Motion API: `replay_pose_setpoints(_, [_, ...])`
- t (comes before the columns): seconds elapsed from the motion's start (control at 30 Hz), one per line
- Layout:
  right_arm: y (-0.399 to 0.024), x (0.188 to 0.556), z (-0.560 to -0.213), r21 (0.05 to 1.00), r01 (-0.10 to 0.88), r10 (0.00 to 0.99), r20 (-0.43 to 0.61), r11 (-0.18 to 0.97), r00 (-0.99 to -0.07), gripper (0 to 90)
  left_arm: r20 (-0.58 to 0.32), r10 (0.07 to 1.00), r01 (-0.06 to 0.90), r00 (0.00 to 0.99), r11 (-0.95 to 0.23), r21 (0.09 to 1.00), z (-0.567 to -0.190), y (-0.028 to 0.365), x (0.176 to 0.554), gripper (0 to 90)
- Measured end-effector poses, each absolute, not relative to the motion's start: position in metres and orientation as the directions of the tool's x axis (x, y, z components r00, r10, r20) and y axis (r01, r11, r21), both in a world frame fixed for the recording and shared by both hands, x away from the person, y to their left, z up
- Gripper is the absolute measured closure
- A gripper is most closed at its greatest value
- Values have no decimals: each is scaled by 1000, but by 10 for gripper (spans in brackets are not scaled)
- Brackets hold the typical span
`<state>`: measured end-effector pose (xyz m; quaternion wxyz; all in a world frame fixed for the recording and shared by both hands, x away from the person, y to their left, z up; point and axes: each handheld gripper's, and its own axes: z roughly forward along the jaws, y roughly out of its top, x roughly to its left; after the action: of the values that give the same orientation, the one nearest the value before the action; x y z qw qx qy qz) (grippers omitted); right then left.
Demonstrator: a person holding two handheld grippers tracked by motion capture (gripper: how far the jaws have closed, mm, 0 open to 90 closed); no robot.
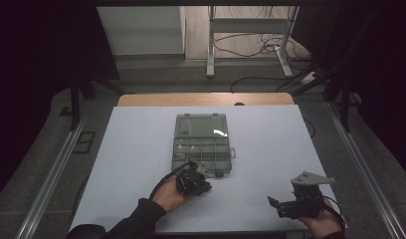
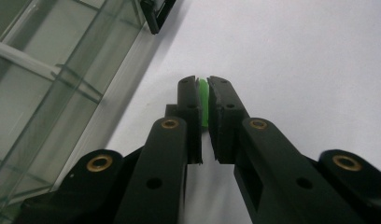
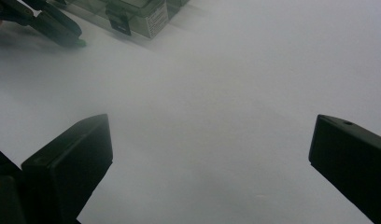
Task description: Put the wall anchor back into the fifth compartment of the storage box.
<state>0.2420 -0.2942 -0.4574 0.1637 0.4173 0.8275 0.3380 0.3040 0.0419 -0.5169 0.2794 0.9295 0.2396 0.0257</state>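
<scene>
Green piece: small flat green plastic part point(image 2: 203, 100), clamped edge-on between the pads of the left gripper, low over the white sheet; its exact kind is too small to tell.
Left gripper: point(image 2: 203, 93) jaws nearly together, pinching the green piece at the tips, a narrow hold that suits so thin a part; in the high view it point(image 1: 197, 180) sits just near of the box, left of centre.
Left hand: point(image 1: 168, 195) comes in from the near edge, dark sleeve behind it, wrist angled toward the box.
Compartment box: clear plastic organiser point(image 1: 201, 144) at the middle of the table, lid thrown back on the far side, dividers exposed; judged the likely home for the green piece, since its near wall point(image 2: 62, 93) lies just left of the jaws.
Latch: black clip point(image 2: 157, 14) on the box's near edge, hanging free.
Right gripper: point(image 1: 283, 205) jaws wide apart and empty, parked near the near right corner, well apart from the box, judged to be waiting.
Table cover: white sheet point(image 1: 270, 149), wooden table edge point(image 1: 141, 99) at the far side.
</scene>
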Motion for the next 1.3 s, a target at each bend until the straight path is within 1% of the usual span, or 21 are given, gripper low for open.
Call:
replay_pose_setpoints(0.17, [-294, 242, -457, 697, 580, 801, 12, 422, -598, 1, -104, 461, 440, 881, -718, 539, -513, 43, 304, 844])
replay_pose_setpoints(0.5, [-295, 242, -457, 698, 580, 802, 12, 421, -597, 1, -111, 461, 438, 880, -703, 560, -501, 48, 303, 844])
replay_pose_setpoints(0.87, [-295, 242, -457, 699, 578, 802, 12, 420, -597, 1, -94, 481, 441, 871, -684, 581, -489, 59, 304, 843])
replay_pose_setpoints(1.07, [-295, 242, -457, 699, 579, 802, 12, 420, -597, 1, -118, 503, 465, 856, -652, 599, -484, 66, 306, 843])
replay_pose_setpoints(1.3, [-295, 242, -457, 699, 578, 802, 12, 420, -597, 1, -114, 520, 474, 846, -637, 608, -478, 77, 309, 843])
